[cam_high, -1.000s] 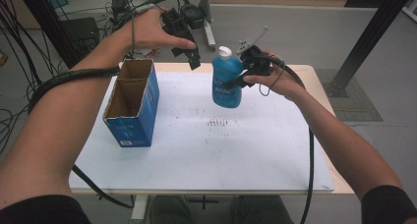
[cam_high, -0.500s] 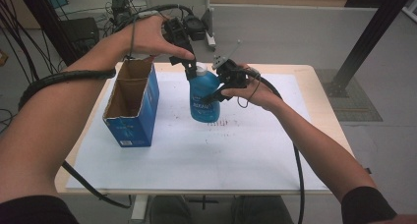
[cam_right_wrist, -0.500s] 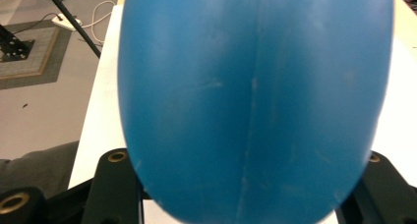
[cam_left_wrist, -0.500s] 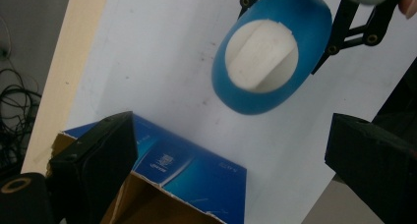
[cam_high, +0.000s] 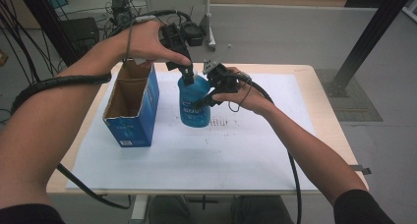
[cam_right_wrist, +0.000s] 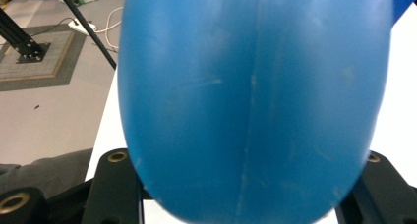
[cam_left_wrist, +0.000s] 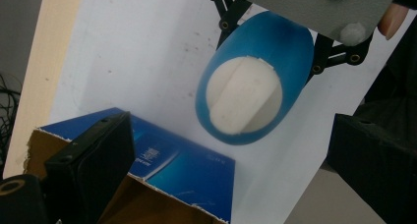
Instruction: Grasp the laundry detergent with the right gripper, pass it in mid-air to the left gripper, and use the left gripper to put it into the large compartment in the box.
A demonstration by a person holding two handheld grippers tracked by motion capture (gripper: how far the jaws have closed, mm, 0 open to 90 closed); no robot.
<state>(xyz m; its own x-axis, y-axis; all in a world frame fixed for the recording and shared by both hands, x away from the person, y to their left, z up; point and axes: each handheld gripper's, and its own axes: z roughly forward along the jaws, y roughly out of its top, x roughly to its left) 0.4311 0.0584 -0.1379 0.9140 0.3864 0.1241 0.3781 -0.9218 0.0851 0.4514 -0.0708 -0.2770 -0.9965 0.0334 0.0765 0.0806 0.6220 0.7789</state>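
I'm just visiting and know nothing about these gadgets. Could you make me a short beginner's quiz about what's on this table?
1. True or false: the right gripper is clamped on the blue bottle.
2. Which way does the cardboard box face? A. open end up B. open end down C. taped shut
3. Fill in: the bottle's cap is ____ in colour.

Key: 1 true. 2 A. 3 white.

The left gripper hangs above the cap with its jaws open, as the left gripper view shows.

Overhead and 2 close views share bottle [cam_high: 194, 102].
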